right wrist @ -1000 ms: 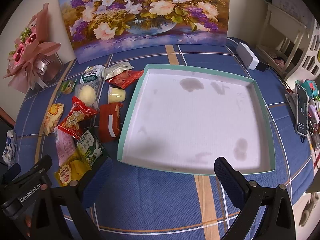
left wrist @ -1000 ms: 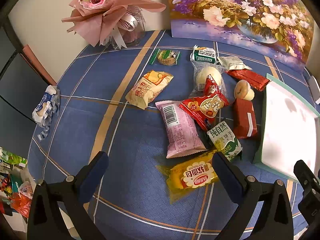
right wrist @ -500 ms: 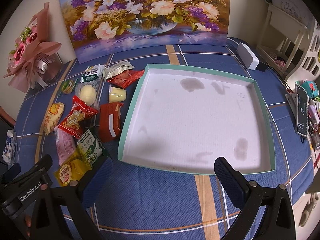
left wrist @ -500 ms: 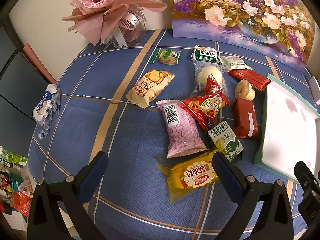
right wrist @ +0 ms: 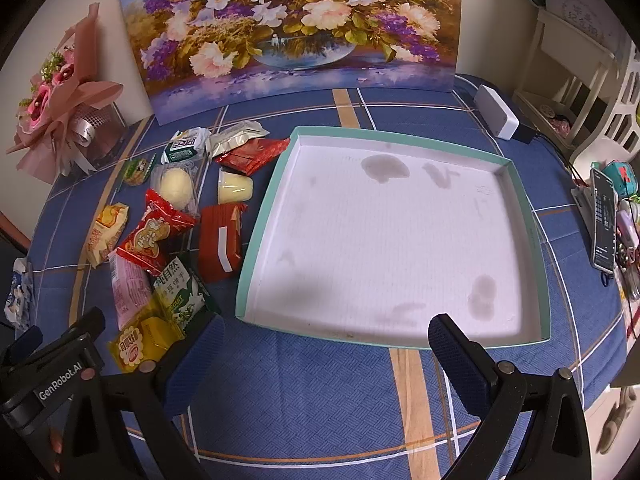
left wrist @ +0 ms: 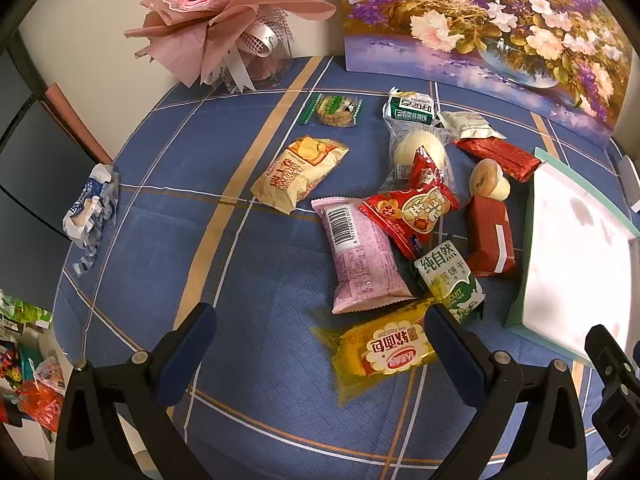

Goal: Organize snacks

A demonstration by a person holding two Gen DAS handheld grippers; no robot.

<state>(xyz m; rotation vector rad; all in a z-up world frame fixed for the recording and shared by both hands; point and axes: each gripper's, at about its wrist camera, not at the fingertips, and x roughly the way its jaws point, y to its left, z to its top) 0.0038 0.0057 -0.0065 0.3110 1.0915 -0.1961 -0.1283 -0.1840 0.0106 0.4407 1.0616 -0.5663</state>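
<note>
With both grippers, left (left wrist: 320, 340) and right (right wrist: 322, 354), gaping empty, the yellow pack (left wrist: 382, 350) beside the tray (right wrist: 256, 264) looks light, crinkly, slippery, best pinched across its middle.
</note>
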